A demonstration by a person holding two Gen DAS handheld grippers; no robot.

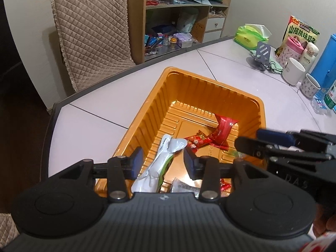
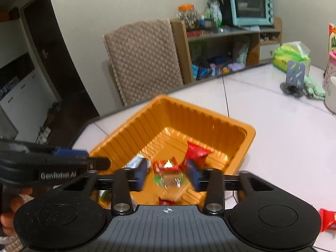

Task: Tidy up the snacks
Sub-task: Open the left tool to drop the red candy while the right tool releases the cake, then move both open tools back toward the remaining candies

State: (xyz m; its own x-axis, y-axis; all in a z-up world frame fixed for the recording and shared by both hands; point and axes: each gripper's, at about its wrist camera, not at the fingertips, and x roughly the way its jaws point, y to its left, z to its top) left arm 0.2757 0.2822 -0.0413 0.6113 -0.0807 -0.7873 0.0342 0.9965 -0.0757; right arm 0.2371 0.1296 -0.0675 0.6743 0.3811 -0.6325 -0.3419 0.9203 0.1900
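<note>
**Both tongs spread over the tray**

Right now I have both grippers hanging over the near end of the orange tray (image 1: 159,96), which sits on the white table (image 1: 88,121) close to its edge by the quilted chair (image 1: 92,27).

Left gripper (image 1: 163,161): jaws spread, pads not pressing anything. A white-and-green packet (image 1: 159,163) lies between and below them, leaning on the tray's near-left wall.

Right gripper (image 2: 169,174): jaws spread too, nothing pinched. A clear wrapper with green print (image 2: 170,181) sits blurred in the gap; I can't tell if it rests on the tray floor.

Also in the tray: a big red packet (image 1: 222,129) toward the right wall, and a small red candy (image 1: 196,141) mid-floor.

One red packet (image 2: 327,220) lies on the table outside the tray, near its right corner.
</note>
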